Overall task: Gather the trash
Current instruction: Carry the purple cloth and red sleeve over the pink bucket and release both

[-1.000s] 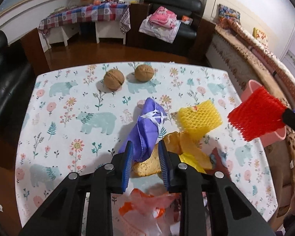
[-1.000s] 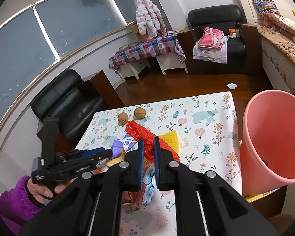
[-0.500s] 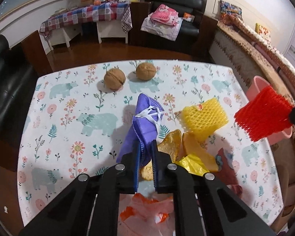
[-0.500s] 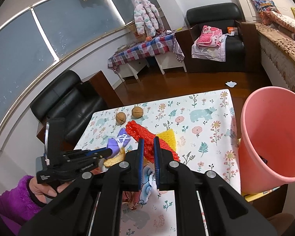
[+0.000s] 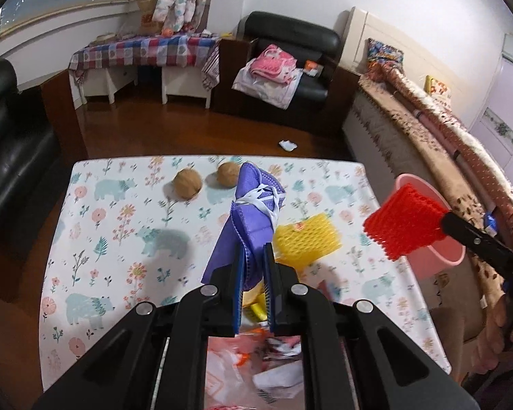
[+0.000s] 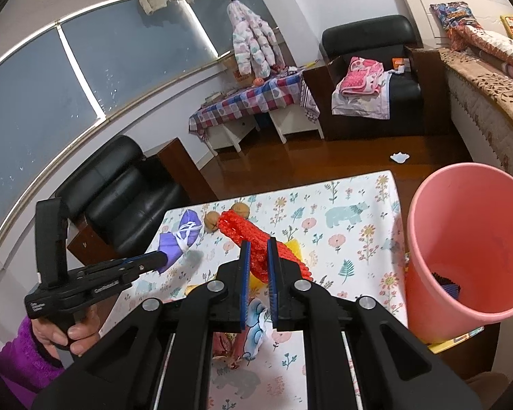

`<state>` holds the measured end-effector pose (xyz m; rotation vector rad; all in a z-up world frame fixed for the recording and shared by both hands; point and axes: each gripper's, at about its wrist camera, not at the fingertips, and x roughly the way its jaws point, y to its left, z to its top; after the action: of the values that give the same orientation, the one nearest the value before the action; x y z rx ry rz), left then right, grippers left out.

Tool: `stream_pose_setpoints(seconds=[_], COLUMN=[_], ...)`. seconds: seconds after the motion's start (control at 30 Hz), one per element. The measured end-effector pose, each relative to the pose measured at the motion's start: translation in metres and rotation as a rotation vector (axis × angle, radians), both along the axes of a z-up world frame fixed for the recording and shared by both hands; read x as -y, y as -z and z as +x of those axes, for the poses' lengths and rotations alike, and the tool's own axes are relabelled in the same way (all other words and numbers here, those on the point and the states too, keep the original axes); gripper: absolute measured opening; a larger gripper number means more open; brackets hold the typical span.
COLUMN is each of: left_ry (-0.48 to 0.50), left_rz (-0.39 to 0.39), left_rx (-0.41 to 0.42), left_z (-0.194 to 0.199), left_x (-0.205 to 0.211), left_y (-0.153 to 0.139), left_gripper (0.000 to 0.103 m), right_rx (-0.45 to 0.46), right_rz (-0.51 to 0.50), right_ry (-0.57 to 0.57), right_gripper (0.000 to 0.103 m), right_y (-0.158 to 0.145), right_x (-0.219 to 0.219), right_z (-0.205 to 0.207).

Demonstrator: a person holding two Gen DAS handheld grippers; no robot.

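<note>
Here, left gripper [image 5: 251, 259] clamped on a purple face mask [image 5: 253, 205] lifted clear of the floral tablecloth [image 5: 119, 225], right gripper [image 6: 256, 256] pinching a red foam net [image 6: 253, 239] beside the pink bin [image 6: 468, 246], yellow foam net [image 5: 306, 239] lying on the cloth.

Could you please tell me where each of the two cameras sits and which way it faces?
Left wrist: on the left gripper, looking down its fingers, shut on the purple mask, across the table.
Right wrist: on the right gripper, shut on red foam net, facing the pink bin; a hand shows.
Shared: mask, net, bin, walnuts.
</note>
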<state>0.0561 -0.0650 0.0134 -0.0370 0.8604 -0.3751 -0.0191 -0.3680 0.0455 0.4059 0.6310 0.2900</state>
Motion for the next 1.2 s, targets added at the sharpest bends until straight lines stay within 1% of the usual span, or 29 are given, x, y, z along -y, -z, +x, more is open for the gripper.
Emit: stream_pose_setpoints(seconds=[0.23,0.43,0.73,0.9,1.03,1.2], left_ry=[0.051,0.099,0.224,0.287,0.337,0.393], left_rz=[-0.038,-0.062,-0.083,-0.087,-0.077,-0.059], left_rx=[0.045,0.066,0.088,0.083,0.074,0.031], left_z=[-0.009,-0.013,-0.021,-0.025,-0.027,-0.026], left_x=[0.030,0.059,0.127,0.164,0.193,0.229], left_y=[-0.022,-0.035,-0.047,-0.046,-0.042,-0.026], left_gripper=[0.010,0.010,0.010,0.010,0.010,0.010], right_rx=[0.036,0.065,0.075,0.062,0.040,0.009], right_rz=[0.007,0.012,0.013,0.020,0.038,0.065], right_ry=[0.066,0.140,0.263,0.316,0.355,0.387], right_gripper=[0.010,0.010,0.010,0.010,0.010,0.010], right_y=[-0.008,-0.013,-0.007,0.001,0.014,0.031], right_x=[0.025,0.057,0.105,0.128,0.144,0.163], right_z=[-0.008,-0.022,-0.039,-0.043,-0.043,-0.046])
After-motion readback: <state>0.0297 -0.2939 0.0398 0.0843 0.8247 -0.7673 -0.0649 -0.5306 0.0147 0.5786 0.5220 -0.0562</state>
